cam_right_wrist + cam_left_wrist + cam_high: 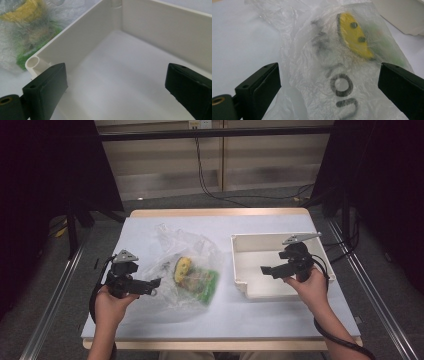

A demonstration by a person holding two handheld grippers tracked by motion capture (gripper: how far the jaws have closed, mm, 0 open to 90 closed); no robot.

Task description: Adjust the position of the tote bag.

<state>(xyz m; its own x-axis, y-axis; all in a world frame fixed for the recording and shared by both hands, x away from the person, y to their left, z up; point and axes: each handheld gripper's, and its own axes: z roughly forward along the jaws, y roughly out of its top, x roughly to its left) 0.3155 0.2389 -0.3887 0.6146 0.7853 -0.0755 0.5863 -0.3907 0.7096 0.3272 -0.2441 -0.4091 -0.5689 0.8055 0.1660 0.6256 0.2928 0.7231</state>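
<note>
Hovering: left gripper [150,285] by plastic bag [187,265], jaws apart.

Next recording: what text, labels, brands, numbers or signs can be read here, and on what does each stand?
"on": dark printed letters on the clear plastic bag, seen in the left gripper view; a partial reading, since the print runs off the frame.
Dark marks higher on the bag: too creased and blurred to read.
Green packet inside the bag: print too small to read.
White tray: no markings visible.

High view overhead, tool cameras close, sharing plastic bag [185,270]
</note>
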